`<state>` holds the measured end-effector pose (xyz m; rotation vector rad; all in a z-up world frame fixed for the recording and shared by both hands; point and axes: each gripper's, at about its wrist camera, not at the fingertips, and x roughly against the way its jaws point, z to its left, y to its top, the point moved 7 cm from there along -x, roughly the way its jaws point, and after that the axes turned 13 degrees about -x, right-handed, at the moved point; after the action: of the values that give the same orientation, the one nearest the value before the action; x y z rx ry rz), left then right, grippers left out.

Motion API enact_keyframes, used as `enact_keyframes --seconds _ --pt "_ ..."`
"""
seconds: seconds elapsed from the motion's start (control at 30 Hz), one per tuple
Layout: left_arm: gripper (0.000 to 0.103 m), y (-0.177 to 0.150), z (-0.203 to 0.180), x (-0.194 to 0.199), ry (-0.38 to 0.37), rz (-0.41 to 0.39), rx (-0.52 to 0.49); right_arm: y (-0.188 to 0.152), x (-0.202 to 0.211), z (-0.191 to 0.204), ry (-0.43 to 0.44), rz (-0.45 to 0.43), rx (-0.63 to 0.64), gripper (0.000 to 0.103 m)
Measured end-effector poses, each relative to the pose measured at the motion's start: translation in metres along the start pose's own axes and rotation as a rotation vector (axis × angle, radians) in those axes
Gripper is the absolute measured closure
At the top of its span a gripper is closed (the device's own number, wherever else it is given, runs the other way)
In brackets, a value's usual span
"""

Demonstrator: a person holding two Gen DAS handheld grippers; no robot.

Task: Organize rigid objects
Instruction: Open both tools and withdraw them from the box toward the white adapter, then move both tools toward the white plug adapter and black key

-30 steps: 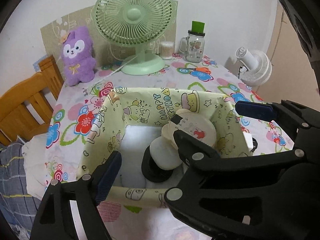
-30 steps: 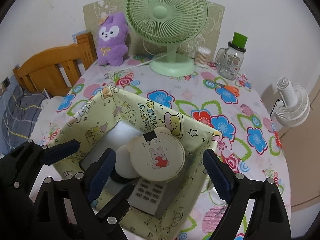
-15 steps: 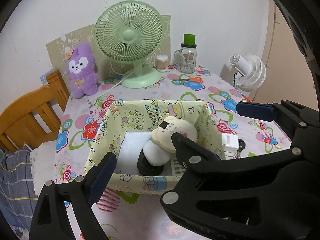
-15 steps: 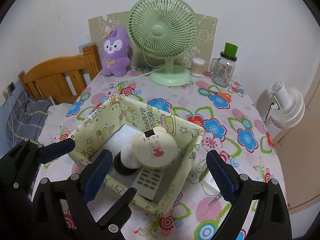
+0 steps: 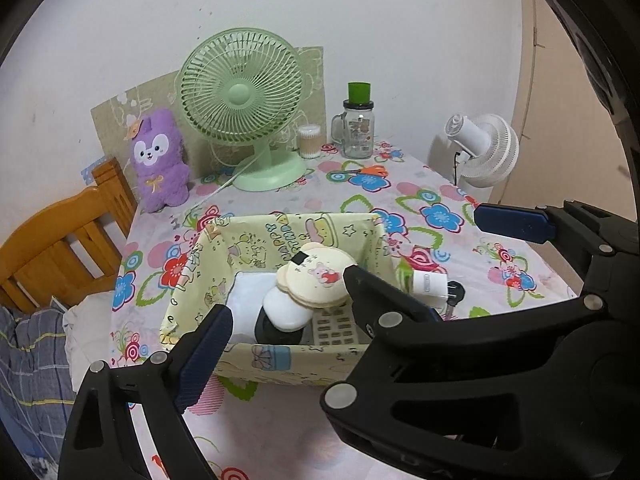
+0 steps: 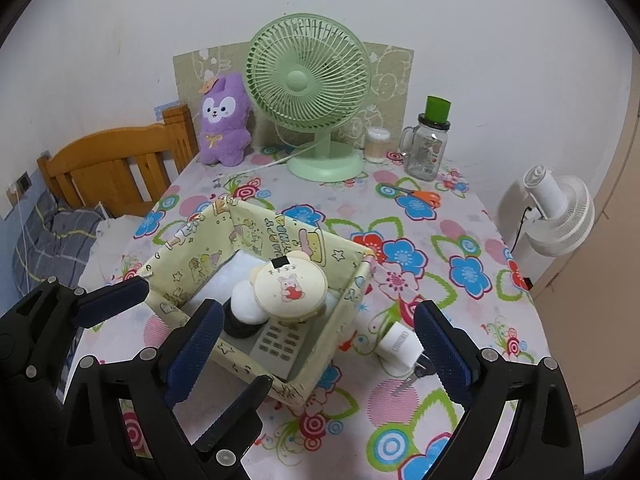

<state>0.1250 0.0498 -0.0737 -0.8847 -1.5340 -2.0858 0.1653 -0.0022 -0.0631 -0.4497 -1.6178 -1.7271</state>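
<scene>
Looking down on the flowered tablecloth (image 6: 460,216), we see the pale yellow cartoon-print box (image 6: 192,268) near its front edge, holding a cream bear-eared round case (image 6: 290,286) (a bunny with a red heart on top), a white puck (image 6: 246,306) and a grey remote (image 6: 276,342). A white plug (image 6: 398,344) lies just beside it. Our left gripper (image 5: 348,276) and right gripper (image 6: 316,344) both gape wide, gripping nothing.
</scene>
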Motion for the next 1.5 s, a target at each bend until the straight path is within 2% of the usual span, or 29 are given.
enact_keyframes --seconds 0.93,1.5 --pt "0.009 0.012 -0.074 0.014 -0.05 -0.032 -0.069 -0.021 0.044 -0.072 -0.092 -0.033 -0.059 0.005" --pt "0.009 0.009 -0.109 -0.001 -0.064 -0.017 -0.09 -0.04 0.04 -0.11 -0.119 -0.015 -0.09 0.005"
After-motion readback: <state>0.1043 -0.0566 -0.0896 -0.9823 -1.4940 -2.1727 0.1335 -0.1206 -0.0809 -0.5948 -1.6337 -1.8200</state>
